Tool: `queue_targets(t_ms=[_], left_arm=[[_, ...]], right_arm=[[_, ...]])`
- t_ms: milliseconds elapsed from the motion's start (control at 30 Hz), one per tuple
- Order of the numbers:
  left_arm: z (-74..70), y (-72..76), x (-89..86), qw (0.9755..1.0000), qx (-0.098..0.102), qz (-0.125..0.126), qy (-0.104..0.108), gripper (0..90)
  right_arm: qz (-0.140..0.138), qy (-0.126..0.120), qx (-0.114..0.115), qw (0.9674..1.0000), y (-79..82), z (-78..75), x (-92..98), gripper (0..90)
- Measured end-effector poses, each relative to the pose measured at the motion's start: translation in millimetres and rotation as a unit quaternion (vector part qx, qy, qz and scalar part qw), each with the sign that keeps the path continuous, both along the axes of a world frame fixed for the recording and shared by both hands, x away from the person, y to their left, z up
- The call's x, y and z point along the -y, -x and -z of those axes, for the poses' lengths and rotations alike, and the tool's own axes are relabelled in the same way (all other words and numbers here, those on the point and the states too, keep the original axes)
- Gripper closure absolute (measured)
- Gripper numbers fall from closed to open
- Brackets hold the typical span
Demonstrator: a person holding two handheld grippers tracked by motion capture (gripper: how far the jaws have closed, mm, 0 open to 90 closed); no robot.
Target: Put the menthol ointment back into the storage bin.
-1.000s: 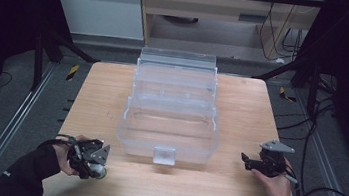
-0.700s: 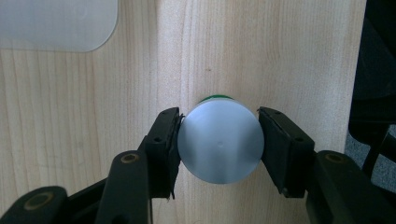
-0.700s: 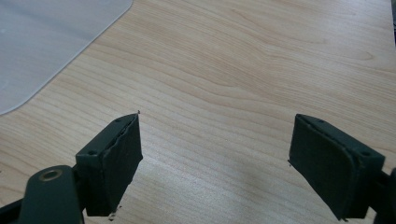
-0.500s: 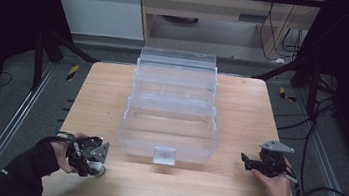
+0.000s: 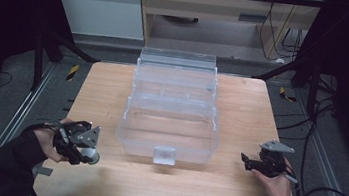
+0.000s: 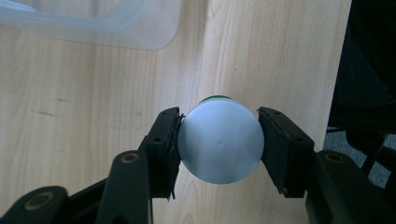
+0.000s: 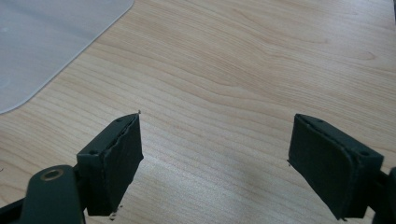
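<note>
Nearest you, your left gripper (image 6: 218,140) pinches a small round thing with a grey-white face and a green edge behind it, call it the cap (image 6: 220,141). Both jaws press on its sides, and it sits square between them. In the high view the left gripper (image 5: 86,151) hangs low over the near left corner of the table (image 5: 231,195), with the cap (image 5: 89,155) at its tip; whether the cap touches the wood you cannot tell from here.

Your right gripper (image 7: 215,156) is spread wide with nothing between the jaws, just bare wood below. In the high view it (image 5: 247,160) rests near the table's right edge, pointing in toward the bin.

Farther off, the clear bin (image 5: 168,130) stands mid-table, tiered, with a latch tab at its near wall. Its corner shows at the top of the left gripper view, near the cap but apart from it. The bin looks empty.

The step in hand looks like the pick: you have the cap gripped and not yet carried. The likely next move is to lift it clear of the near wall and bring it over the front tier. Keep the squeeze even, since a round, smooth side may slip. Release low, inside the rim. Your right gripper can steady the bin if it shifts.
</note>
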State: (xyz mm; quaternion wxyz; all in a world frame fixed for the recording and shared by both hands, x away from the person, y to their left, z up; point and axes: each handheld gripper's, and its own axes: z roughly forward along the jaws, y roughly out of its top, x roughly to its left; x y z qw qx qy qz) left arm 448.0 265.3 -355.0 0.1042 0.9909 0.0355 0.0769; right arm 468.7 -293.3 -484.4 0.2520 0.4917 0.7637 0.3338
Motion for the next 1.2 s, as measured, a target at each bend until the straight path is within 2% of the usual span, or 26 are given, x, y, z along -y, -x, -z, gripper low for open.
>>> queue_targets(t_ms=[200,233,367,500,867,967,1200], left_arm=[[-16.7,-3.7,-1.3,0.9999,0.009,-0.009,0.005,50.1],[-22.9,-5.3,-1.7,0.9999,0.012,-0.01,0.007,50.2],[-31.0,-8.8,-1.6,0.9997,0.017,-0.015,0.009,50.2],[-46.5,-17.7,3.0,0.9995,0.024,-0.017,0.013,50.2],[-61.5,-32.8,15.8,0.9994,0.016,-0.027,0.013,50.2],[-65.2,-40.9,21.9,0.9993,0.013,-0.028,0.02,50.2],[-71.5,-47.9,31.7,0.9994,0.015,-0.021,0.024,50.2]], right_arm=[[0.0,0.001,-0.001,1.0,-0.1,0.1,0.0,17.5],[0.0,-0.001,-0.003,1.0,0.1,0.0,0.0,17.5],[0.0,-0.001,-0.003,1.0,-0.1,0.0,-0.1,17.6],[0.001,-0.002,-0.003,1.0,0.0,0.0,-0.2,17.7],[-0.002,0.0,-0.001,1.0,-0.2,0.1,0.5,17.8],[-0.002,0.0,-0.002,1.0,-0.3,0.1,0.3,17.9],[-0.003,0.0,-0.002,1.0,-0.4,0.0,0.8,18.0]])
